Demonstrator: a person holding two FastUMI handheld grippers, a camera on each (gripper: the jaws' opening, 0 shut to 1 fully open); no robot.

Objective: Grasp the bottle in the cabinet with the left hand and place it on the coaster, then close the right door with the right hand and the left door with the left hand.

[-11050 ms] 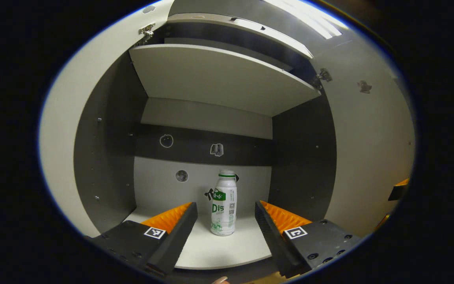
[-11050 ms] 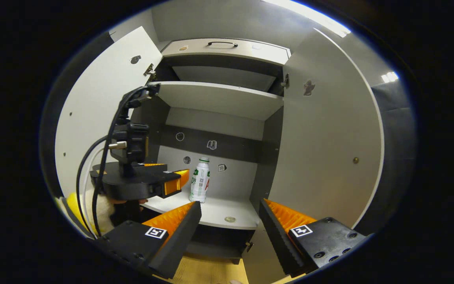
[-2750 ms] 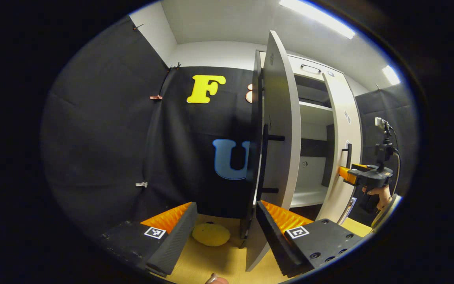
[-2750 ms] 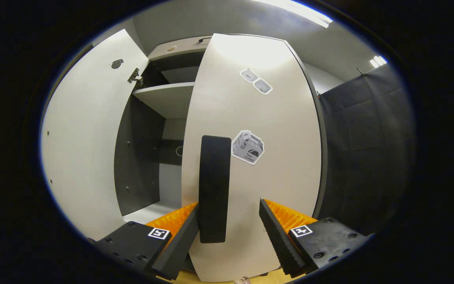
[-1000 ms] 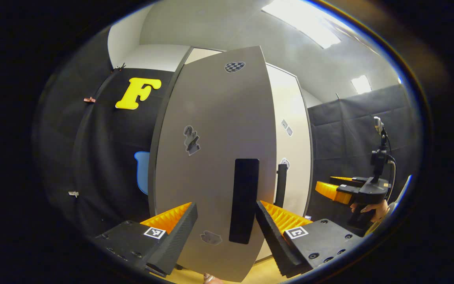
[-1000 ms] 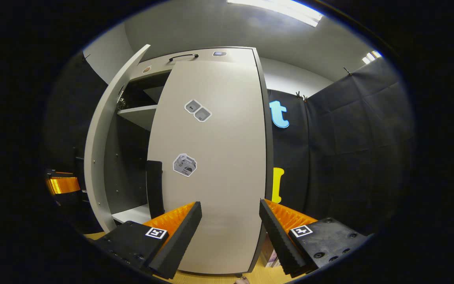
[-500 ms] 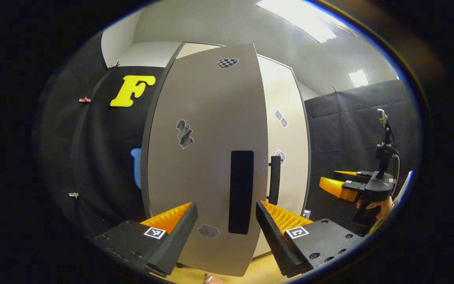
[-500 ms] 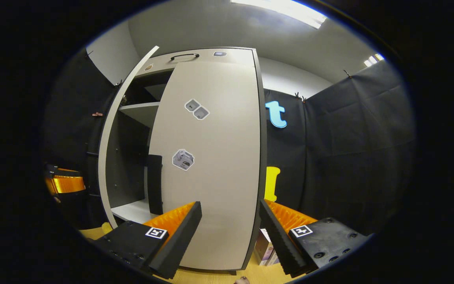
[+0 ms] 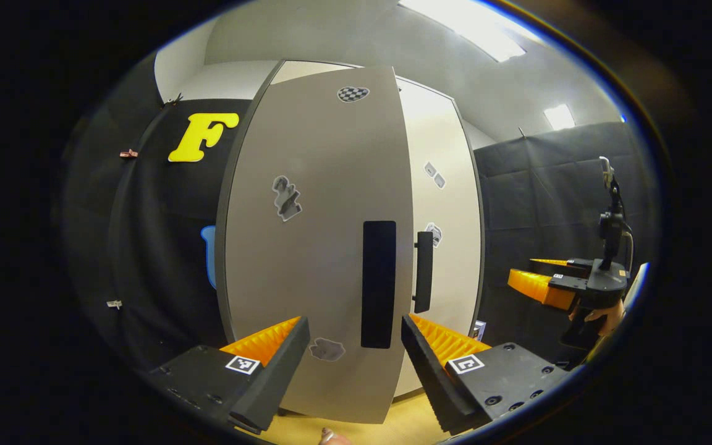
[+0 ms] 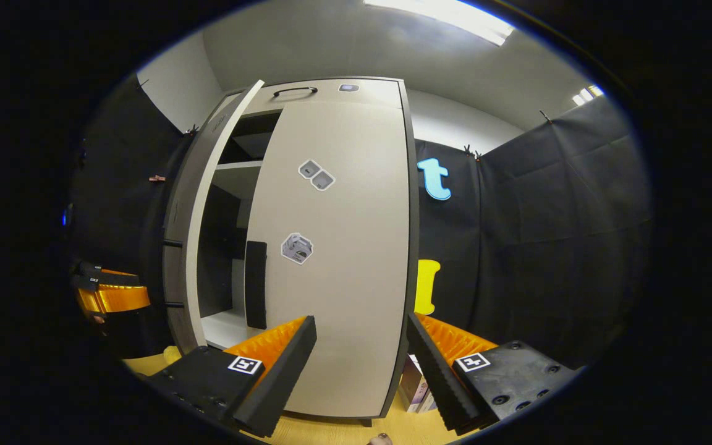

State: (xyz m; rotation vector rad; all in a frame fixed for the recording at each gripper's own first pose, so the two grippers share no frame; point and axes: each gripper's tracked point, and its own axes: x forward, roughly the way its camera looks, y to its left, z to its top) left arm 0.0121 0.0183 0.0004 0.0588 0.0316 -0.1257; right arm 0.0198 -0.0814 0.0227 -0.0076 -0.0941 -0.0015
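In the left gripper view the cabinet's left door point(image 9: 306, 247) stands almost shut right in front of my open left gripper point(image 9: 355, 352), its black handle point(image 9: 379, 284) just above the gap between the fingers. The right door point(image 10: 337, 247) lies shut against the cabinet, its handle point(image 10: 256, 284) at its left edge. My right gripper point(image 10: 361, 352) is open and empty, a little back from that door. In the right gripper view the left door point(image 10: 192, 235) shows edge-on, still ajar, with a narrow slice of shelf point(image 10: 223, 324) behind it. A sliver of yellow coaster point(image 10: 172, 354) peeks out on the floor.
The left gripper point(image 10: 109, 296) shows at the far left of the right gripper view; the right gripper point(image 9: 554, 284), held by a hand point(image 9: 597, 312), shows at the right of the left gripper view. Small boxes point(image 10: 415, 383) sit by the cabinet's foot on the wooden floor point(image 9: 405, 420).
The left door has swung further toward shut and the gap to the right door has narrowed. The right door has stayed shut. Both grippers have stayed open.
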